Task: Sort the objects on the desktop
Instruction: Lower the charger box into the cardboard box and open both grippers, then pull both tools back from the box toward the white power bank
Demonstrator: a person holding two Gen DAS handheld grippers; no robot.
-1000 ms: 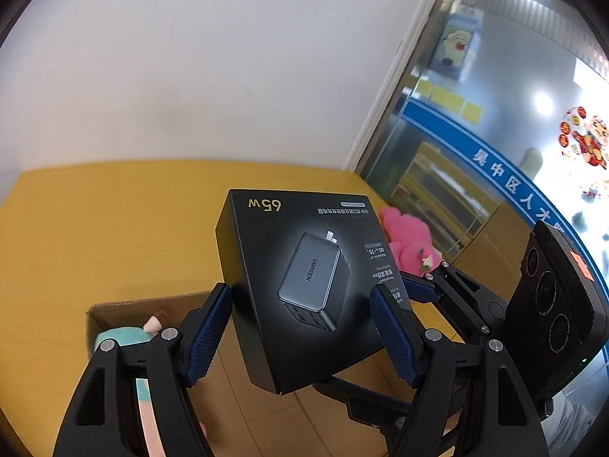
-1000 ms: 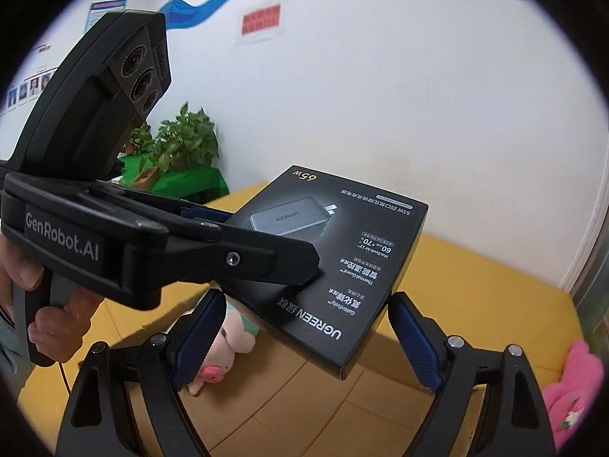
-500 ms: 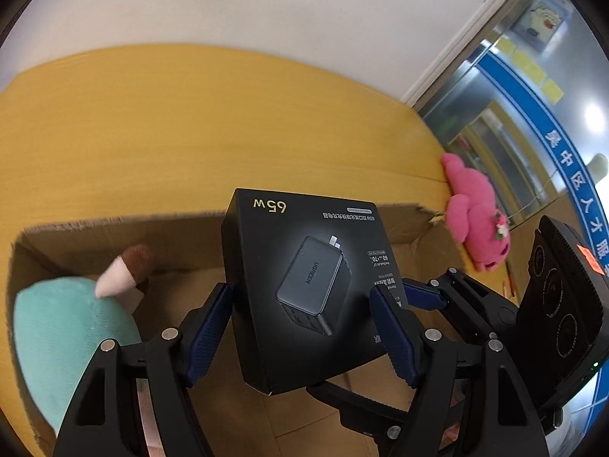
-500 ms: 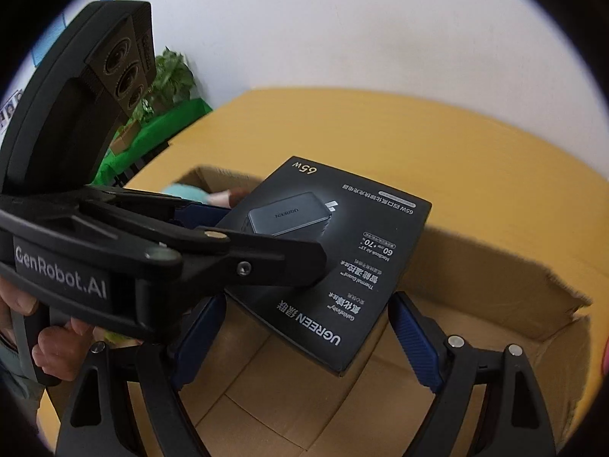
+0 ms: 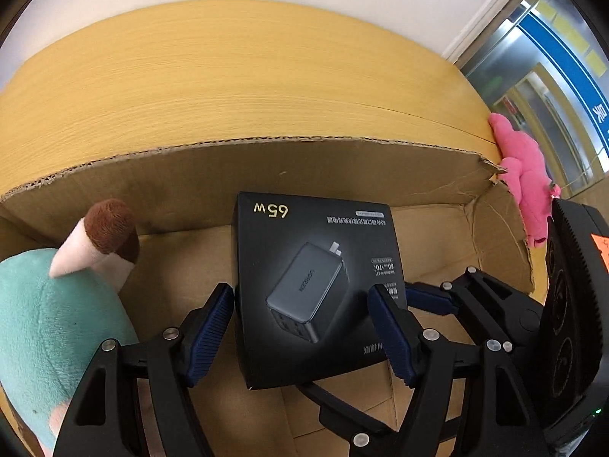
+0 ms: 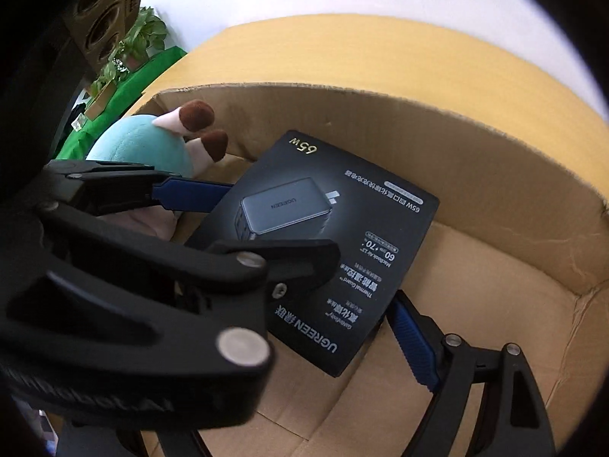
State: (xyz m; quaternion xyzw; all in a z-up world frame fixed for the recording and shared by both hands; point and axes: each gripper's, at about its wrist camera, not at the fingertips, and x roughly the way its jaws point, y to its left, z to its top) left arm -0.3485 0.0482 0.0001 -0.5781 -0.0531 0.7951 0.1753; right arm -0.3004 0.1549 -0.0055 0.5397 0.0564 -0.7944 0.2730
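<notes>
A black charger box (image 5: pixel 316 285) marked "65W" is held between both grippers inside an open cardboard box (image 5: pixel 266 167). My left gripper (image 5: pixel 304 327) is shut on its two sides. My right gripper (image 6: pixel 327 327) grips the same black box (image 6: pixel 335 236) from the right side; its left finger is hidden behind the left gripper's body. The black box hangs low over the carton floor (image 6: pixel 475 304). A teal plush toy (image 5: pixel 45 320) with brown-tipped feet lies in the carton's left part, also in the right wrist view (image 6: pixel 144 148).
The carton stands on a yellow wooden table (image 5: pixel 228 76). A pink plush toy (image 5: pixel 525 182) lies on the table beyond the carton's right corner. A white wall is behind. Green plants (image 6: pixel 129 49) stand off to the left.
Both grippers have carried the black box downward, from above the carton to inside it, close to its floor. The grip on the box has not changed.
</notes>
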